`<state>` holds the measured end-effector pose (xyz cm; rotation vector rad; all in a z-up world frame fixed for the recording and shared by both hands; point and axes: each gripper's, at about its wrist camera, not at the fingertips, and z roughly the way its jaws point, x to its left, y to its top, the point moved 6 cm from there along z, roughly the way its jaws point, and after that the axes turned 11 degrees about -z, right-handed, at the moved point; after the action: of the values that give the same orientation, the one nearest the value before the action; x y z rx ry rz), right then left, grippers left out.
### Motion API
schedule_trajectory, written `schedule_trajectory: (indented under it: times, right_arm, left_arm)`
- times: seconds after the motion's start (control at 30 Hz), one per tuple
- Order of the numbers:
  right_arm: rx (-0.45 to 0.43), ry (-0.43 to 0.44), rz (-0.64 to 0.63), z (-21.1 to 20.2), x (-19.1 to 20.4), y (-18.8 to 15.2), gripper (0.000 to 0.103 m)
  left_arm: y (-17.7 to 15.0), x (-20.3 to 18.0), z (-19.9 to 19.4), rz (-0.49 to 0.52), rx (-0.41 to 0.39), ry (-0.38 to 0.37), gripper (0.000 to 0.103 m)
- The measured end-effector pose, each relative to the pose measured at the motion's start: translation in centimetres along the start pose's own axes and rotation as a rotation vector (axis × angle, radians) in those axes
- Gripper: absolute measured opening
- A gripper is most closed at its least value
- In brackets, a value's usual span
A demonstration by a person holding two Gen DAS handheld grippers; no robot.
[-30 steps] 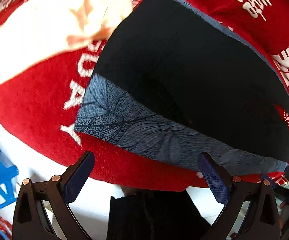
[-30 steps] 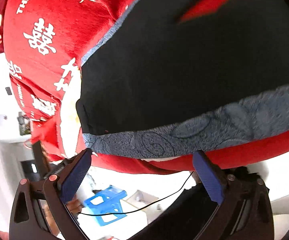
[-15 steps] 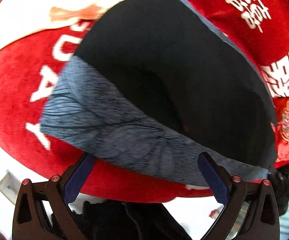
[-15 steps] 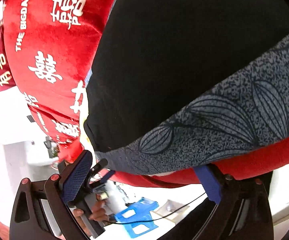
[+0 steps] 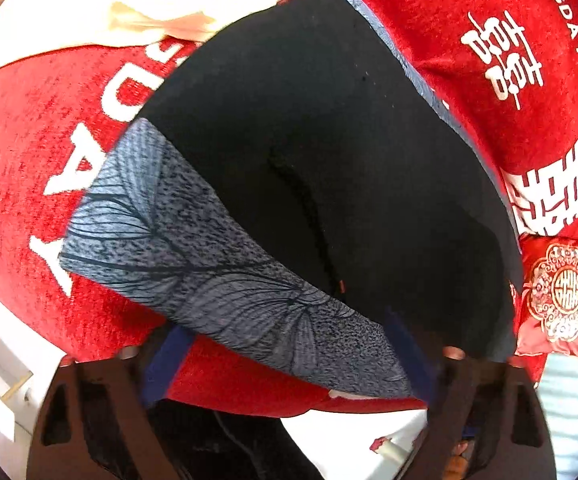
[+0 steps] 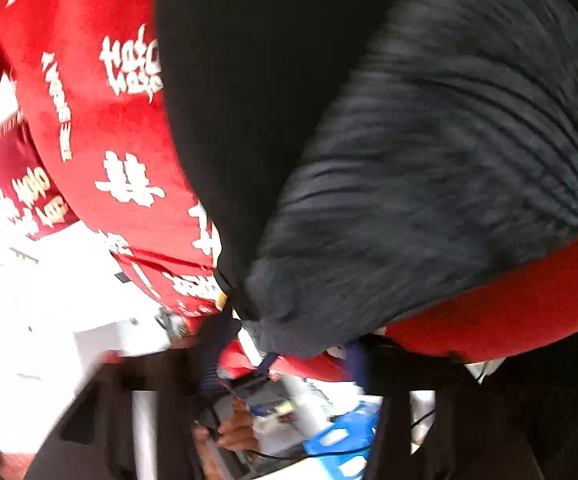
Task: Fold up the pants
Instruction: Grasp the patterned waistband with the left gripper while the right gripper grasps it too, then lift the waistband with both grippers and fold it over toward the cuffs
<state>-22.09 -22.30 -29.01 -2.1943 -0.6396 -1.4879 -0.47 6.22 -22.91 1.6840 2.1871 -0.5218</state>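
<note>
1. Our left gripper [image 5: 289,360] sits at 6 o'clock in the left wrist view, its two blue-padded fingers [image 5: 165,364] spread wide. The grey leaf-print waistband [image 5: 217,272] of the pants [image 5: 329,152] lies over the gap between them and covers the tip of the right finger; we cannot tell whether either pad touches the cloth, and nothing is pinched.

2. Our right gripper [image 6: 281,356] is heavily blurred at 6 o'clock in the right wrist view. Its fingers stand narrower than the left pair, with a bunched corner of the waistband [image 6: 289,320] just above the gap. Whether the fingers grip that corner, we cannot tell.

3. Beyond the left fingers, the waistband runs from 9 o'clock down towards 5 o'clock, and the black body of the pants spreads from there up to 12 o'clock.

4. The pants lie on a red cloth [image 5: 21,152] with white lettering, which shows at 9 o'clock and at 2 o'clock.

5. At 4 o'clock, just beside the pants' edge, lies a small red embroidered pouch [image 5: 561,296].

6. Farthest away, at 11 o'clock, a pale cream fabric [image 5: 89,4] lies on the red cloth.
</note>
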Motion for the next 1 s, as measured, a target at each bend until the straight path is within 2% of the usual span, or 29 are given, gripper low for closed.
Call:
schedule_trajectory:
  times: [0.03, 0.07, 0.1, 0.23, 0.4, 0.5, 0.63, 0.73, 0.8, 0.9, 1.0]
  right_arm:
    - [-0.014, 0.019, 0.026, -0.2, -0.1, 0.1, 0.015]
    - [-0.026, 0.018, 0.028, -0.5, 0.1, 0.1, 0.013]
    - [-0.028, 0.002, 0.004, -0.7, 0.8, 0.2, 0.012]
    - [-0.011, -0.036, -0.084, -1.7, 4.4, 0.5, 0.012]
    - [0.03, -0.092, -0.208, -1.9, 9.2, 2.0, 0.012]
    - [0.068, -0.113, -0.267, -1.2, 12.4, 4.3, 0.012]
    - [0.124, -0.083, -0.328, 0.8, 15.4, 9.3, 0.012]
    - [0.163, -0.088, -0.34, 3.1, 16.7, 14.6, 0.012]
    - [0.192, -0.113, -0.334, 5.4, 16.7, 19.1, 0.012]
    - [0.25, -0.193, -0.305, 9.2, 14.7, 24.2, 0.014]
    - [0.312, -0.293, -0.299, 11.8, 11.9, 27.0, 0.015]
  left_arm:
    - [0.5, 0.5, -0.5, -0.003, 0.003, -0.007, 0.061]
    - [0.7, 0.8, -0.8, -0.007, 0.014, -0.02, 0.038]
    - [0.7, 1.1, -1.1, -0.012, 0.03, -0.048, 0.033]
    - [-0.2, -0.4, -2.5, 0.013, 0.011, -0.056, 0.033]
    - [0.7, -4.0, -5.6, 0.055, -0.043, -0.067, 0.033]
    - [2.6, -7.2, -7.2, 0.101, -0.096, -0.059, 0.033]
    - [7.1, -12.0, -7.7, 0.138, -0.189, -0.054, 0.033]
    - [11.5, -15.3, -6.3, 0.149, -0.239, -0.038, 0.033]
    - [14.5, -17.1, -4.1, 0.158, -0.268, 0.0, 0.033]
    - [17.9, -18.5, 0.2, 0.174, -0.285, 0.075, 0.033]
    - [19.9, -18.8, 3.9, 0.17, -0.291, 0.164, 0.034]
